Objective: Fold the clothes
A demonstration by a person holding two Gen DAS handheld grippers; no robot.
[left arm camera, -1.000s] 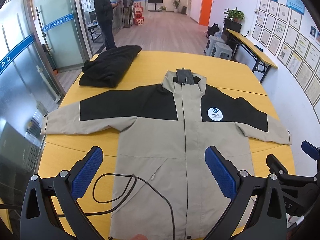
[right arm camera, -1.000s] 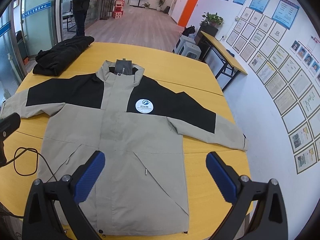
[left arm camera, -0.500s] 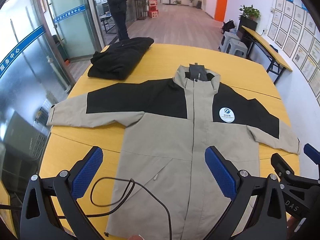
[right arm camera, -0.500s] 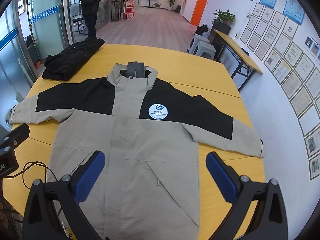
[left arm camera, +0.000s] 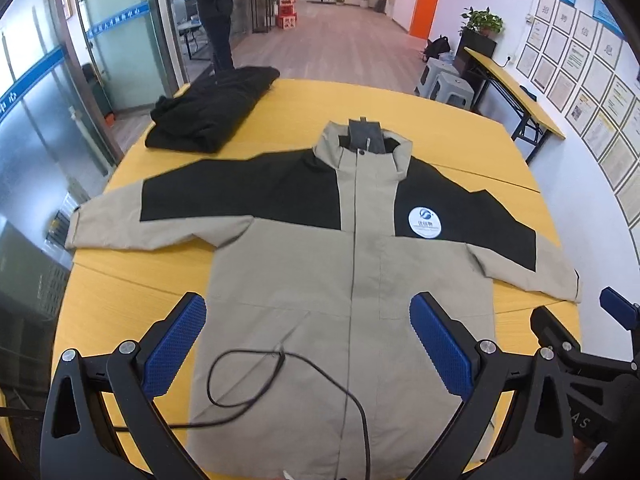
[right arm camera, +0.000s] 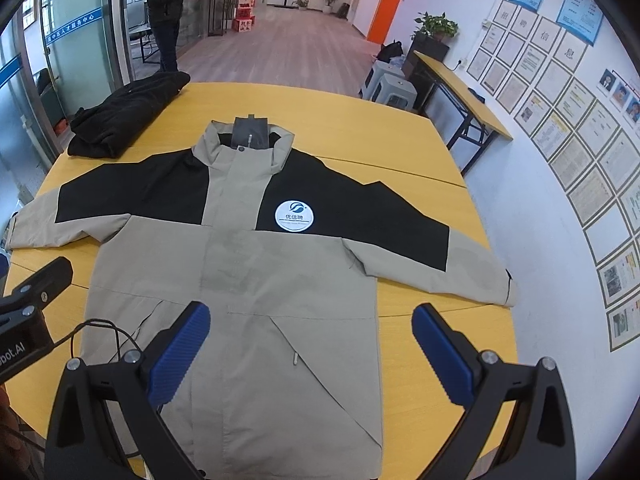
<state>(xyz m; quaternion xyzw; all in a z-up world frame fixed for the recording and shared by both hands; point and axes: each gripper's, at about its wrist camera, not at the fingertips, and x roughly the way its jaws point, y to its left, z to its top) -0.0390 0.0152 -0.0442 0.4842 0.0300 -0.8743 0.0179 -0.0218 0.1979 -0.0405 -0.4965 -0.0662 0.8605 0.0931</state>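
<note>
A beige and black jacket (left arm camera: 320, 280) lies flat, front up and zipped, sleeves spread, on the yellow table (left arm camera: 460, 144); it also shows in the right wrist view (right arm camera: 260, 280). A round white logo (right arm camera: 294, 216) sits on its chest. My left gripper (left arm camera: 308, 340) is open and empty above the jacket's lower half. My right gripper (right arm camera: 312, 352) is open and empty above the lower right part of the jacket. The right gripper's body shows at the right edge of the left wrist view (left arm camera: 580, 360).
A folded black garment (left arm camera: 212, 112) lies at the table's far left corner. A black cable (left arm camera: 280, 380) loops over the jacket's hem. A person (left arm camera: 214, 12) stands beyond the table. Stools (left arm camera: 444, 84) and a side table (left arm camera: 516, 96) stand at the far right.
Both grippers have risen and tilted, so the jacket sits lower and nearer in both views. The cable loop has shifted over the hem. Both grippers stay open.
</note>
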